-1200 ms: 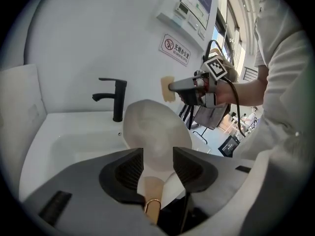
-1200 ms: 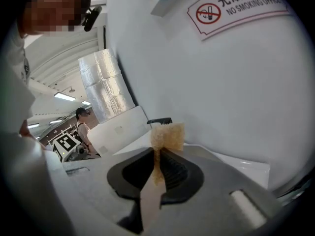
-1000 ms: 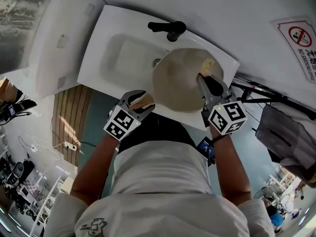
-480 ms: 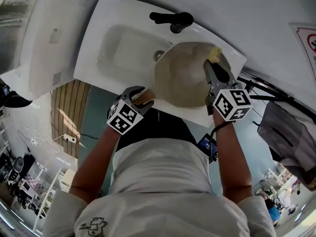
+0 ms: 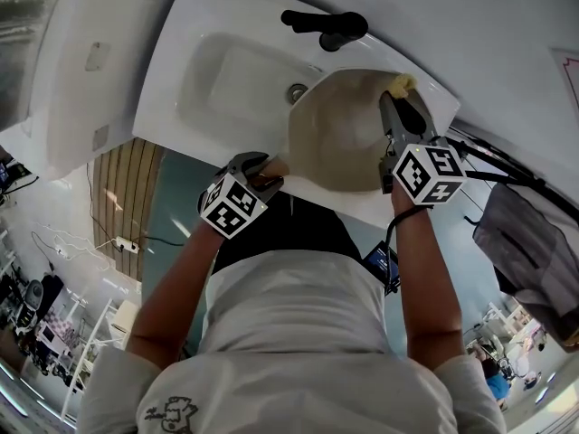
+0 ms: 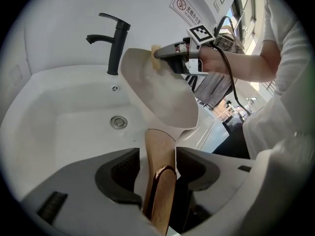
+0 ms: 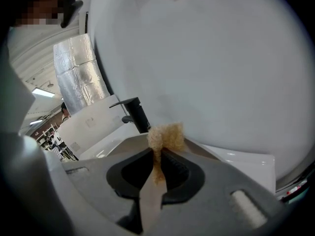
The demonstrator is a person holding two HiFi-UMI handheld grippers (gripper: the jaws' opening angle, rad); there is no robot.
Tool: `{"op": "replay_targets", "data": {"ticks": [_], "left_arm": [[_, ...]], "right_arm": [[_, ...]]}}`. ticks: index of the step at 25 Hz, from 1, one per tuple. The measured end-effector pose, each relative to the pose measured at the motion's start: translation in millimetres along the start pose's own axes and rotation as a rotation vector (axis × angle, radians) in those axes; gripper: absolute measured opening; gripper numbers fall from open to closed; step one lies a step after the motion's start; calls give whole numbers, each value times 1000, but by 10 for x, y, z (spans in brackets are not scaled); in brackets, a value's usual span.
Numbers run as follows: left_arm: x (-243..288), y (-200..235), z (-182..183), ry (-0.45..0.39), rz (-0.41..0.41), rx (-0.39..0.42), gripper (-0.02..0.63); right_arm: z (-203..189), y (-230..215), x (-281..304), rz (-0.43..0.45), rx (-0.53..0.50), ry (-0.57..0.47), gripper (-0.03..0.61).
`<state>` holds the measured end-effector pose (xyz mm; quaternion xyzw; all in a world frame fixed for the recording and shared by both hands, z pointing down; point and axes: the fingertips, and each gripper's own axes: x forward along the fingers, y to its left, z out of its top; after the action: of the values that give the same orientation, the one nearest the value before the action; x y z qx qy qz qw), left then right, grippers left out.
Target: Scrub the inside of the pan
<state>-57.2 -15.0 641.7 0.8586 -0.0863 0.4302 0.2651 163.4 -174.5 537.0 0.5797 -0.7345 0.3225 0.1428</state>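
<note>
- Two grippers work over a white sink [image 5: 213, 80]. The left gripper [image 5: 257, 175] is at its near rim, and the right gripper [image 5: 395, 108] reaches to the far side of the pan [image 5: 339, 143].
- Seen from the head view, the pan hangs tilted over the right end of the sink. Its pale beige inside is turned up toward the person. It is just beside the drain [image 5: 297, 92] and below the black faucet [image 5: 326, 27].
- That view half hides the left grip under the marker cube. The left gripper view shows it plainly: both jaws are clamped tight on the pan's wooden handle [image 6: 158, 166], which runs up between them to the pan body.
- The left gripper view also shows the pan standing on edge above the basin. The right gripper comes in from the side at the pan's upper rim.
- From overhead, the scrub pad [image 7: 166, 135] is only a small yellow speck at the pan's far rim. The right gripper view shows the jaws pinched together on it, with a tan tuft bulging past the tips and a thin pale strip squeezed between them.
- Just past the tuft lies the pan's beige surface, and the faucet stands behind it.
- Only the left gripper view shows the whole no-smoking sign [image 6: 186, 8] on the wall above the sink.
</note>
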Motion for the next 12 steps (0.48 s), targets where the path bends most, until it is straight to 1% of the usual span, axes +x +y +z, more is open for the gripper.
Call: {"op": "replay_targets", "data": {"ticks": [6,9,12], "left_arm": [[17,-14,11,1,-14,14,213],[12,-28,19,0,-23,28,181],[6,-34,19,-1,-25,34,181]], "right_arm": [[38,-35,93,-20,17,-26,51],[65,-40,146,-26,14,-34,51],[87,-25,196,-25,11,-32,51]]}}
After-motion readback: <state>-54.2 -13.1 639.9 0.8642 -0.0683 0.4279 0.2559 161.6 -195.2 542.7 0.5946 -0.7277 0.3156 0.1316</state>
